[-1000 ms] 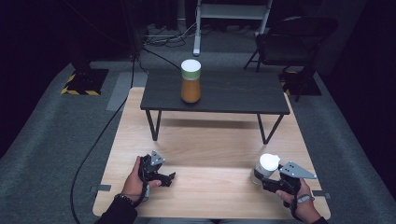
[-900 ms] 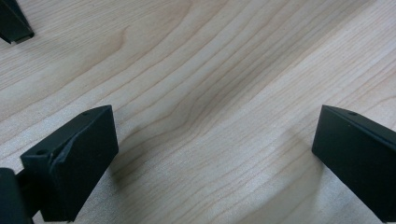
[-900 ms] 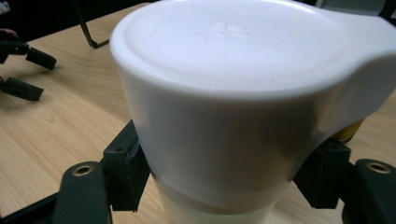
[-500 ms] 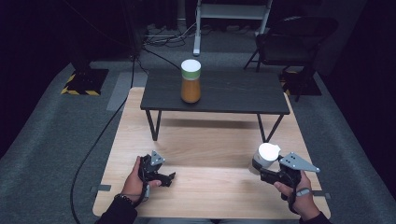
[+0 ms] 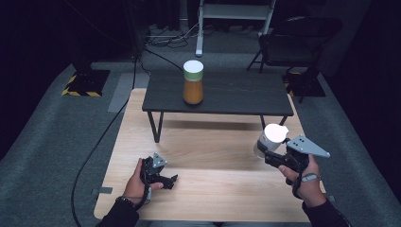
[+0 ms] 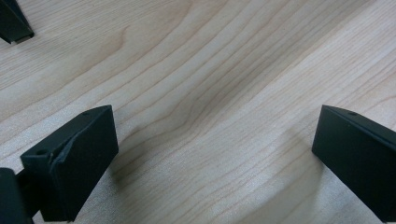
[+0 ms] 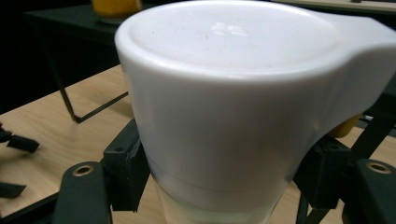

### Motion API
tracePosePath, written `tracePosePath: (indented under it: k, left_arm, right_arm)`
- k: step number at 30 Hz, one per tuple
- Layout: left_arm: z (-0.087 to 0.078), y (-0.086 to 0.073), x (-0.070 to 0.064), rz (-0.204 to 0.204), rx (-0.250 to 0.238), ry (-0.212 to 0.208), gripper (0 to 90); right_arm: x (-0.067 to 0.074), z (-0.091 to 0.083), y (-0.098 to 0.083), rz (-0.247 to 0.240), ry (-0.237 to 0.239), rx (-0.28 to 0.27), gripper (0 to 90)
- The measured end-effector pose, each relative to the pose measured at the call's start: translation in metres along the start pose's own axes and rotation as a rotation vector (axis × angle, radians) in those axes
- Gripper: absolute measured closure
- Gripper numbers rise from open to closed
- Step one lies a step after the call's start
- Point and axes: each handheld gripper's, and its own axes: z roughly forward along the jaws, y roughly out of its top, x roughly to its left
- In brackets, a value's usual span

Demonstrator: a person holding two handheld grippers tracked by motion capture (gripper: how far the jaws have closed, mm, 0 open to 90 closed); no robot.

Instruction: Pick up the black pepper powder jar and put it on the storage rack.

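My right gripper (image 5: 265, 153) is shut on a pale container with a white lid (image 5: 273, 137), held upright above the right side of the wooden table (image 5: 213, 142). In the right gripper view the container (image 7: 233, 102) sits close up between the black jaws, whose pads press on its sides just below the lid. My left gripper (image 5: 170, 182) rests low on the wood at the front left, held by a hand. Its jaws stand open (image 6: 215, 154) with bare wood between them. A jar of orange contents with a white lid (image 5: 193, 82) stands on the black low table (image 5: 236, 94).
The black low table stands across the far half of the wooden table on thin legs (image 5: 155, 126). A dark chair (image 5: 298, 42) and a white stand (image 5: 201, 28) are behind it. A cable (image 5: 94, 151) runs over the grey floor at left.
My right gripper has lifted the white-lidded container up off the wooden table. The left gripper has stayed where it was.
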Motion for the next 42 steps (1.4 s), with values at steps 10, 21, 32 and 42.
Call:
tracePosePath:
  k: [10, 21, 32, 42]
  left_arm:
    - [0.0, 0.0, 0.0, 0.0, -0.001, 0.0, 0.4]
    - [0.0, 0.0, 0.0, 0.001, -0.001, -0.002, 0.4]
    - [0.0, 0.0, 0.0, 0.001, 0.0, -0.001, 0.4]
    - [0.0, 0.0, 0.0, 0.002, 0.0, -0.002, 0.4]
  right_arm:
    - [-0.008, 0.008, 0.03, 0.003, -0.059, -0.03, 30.4]
    - [-0.008, 0.022, 0.059, -0.014, -0.103, -0.061, 30.4]
    - [-0.007, 0.048, 0.085, 0.001, -0.144, -0.058, 30.4]
    - [-0.012, 0.072, 0.104, 0.018, -0.18, -0.06, 30.4]
